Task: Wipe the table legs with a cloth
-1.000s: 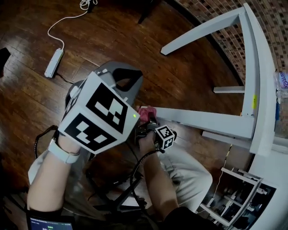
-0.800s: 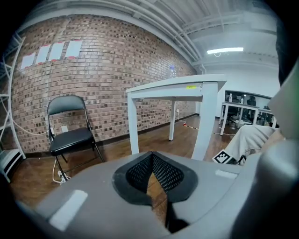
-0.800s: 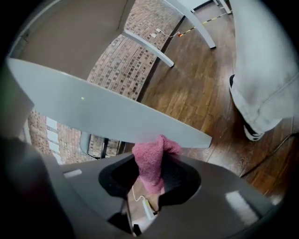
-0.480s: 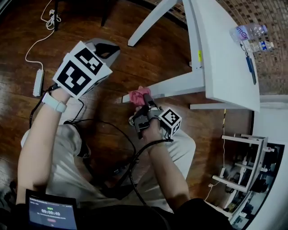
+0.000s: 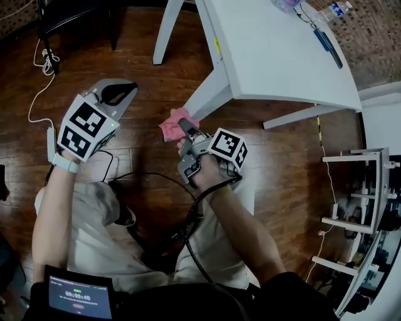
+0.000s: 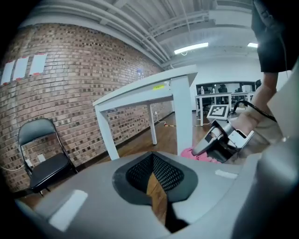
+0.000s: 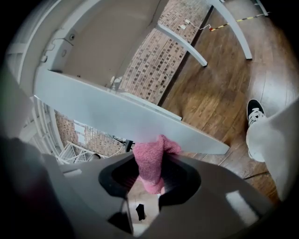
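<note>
The white table [image 5: 282, 56] fills the upper right of the head view, with its near leg [image 5: 203, 97] slanting down to the left. A pink cloth [image 5: 173, 123] lies against that leg, and my right gripper [image 5: 186, 130] is shut on it. In the right gripper view the cloth [image 7: 149, 161] sticks out between the jaws and touches the leg [image 7: 121, 114]. My left gripper [image 5: 125, 89] hangs apart at the left, shut and holding nothing. From the left gripper view, its shut jaws [image 6: 155, 179] face the leg [image 6: 182, 116], the cloth [image 6: 198, 155] and the right gripper [image 6: 223, 140].
A bottle [image 5: 288, 5] and a pen [image 5: 328, 39] lie on the tabletop. A power strip [image 5: 50, 141] with cables lies on the wood floor at the left. A metal rack [image 5: 360, 207] stands at the right, a folding chair [image 6: 44, 156] by the brick wall. My shoe [image 7: 255, 112] rests near the leg.
The right gripper has risen with the cloth from the foot of the leg to higher up along it. The left gripper has shifted left and up. The head view now looks down on the tabletop.
</note>
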`<state>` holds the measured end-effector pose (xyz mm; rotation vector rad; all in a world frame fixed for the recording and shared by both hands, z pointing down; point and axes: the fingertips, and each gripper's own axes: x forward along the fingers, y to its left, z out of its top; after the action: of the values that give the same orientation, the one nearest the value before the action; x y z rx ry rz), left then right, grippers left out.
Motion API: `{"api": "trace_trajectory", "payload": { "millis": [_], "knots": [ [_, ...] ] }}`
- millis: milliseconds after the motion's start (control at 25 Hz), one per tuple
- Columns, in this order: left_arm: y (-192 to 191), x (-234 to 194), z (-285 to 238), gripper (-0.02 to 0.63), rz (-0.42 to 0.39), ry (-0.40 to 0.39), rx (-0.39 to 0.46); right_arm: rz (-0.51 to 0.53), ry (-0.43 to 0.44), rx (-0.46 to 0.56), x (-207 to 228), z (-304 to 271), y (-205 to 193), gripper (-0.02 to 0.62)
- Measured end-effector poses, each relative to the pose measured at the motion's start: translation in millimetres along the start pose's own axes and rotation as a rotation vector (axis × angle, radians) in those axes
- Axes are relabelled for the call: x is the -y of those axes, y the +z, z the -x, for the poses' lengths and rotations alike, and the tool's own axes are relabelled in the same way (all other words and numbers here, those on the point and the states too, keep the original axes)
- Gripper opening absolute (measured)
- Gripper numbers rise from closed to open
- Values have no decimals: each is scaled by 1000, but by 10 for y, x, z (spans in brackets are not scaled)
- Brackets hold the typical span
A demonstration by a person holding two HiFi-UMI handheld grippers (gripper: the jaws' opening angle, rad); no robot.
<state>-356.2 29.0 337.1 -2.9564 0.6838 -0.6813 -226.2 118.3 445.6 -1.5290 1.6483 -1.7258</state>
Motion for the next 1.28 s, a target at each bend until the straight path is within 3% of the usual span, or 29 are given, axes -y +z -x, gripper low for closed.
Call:
{"api": "trace_trajectory", "payload": {
  "millis": [160,400,560,880,1280],
  "knots": [
    [8,334,84,2,49,-28,29,5,33,-46,18,-42,-18,114],
    [150,789,-16,2,-44,-102,-28,-10,74,-71,-37,-63,-47,114],
    [254,903,-40,2,-96,-131,-25,-18,88,-80,6,-56,-35,114],
    [33,864,122,2,-138,-125,-97,-50,85,-88,-8,-109,-79,114],
    [-402,688,312,2,-18,-62,-81,14,117,-48,-146,-13,23,114]
  ]
}}
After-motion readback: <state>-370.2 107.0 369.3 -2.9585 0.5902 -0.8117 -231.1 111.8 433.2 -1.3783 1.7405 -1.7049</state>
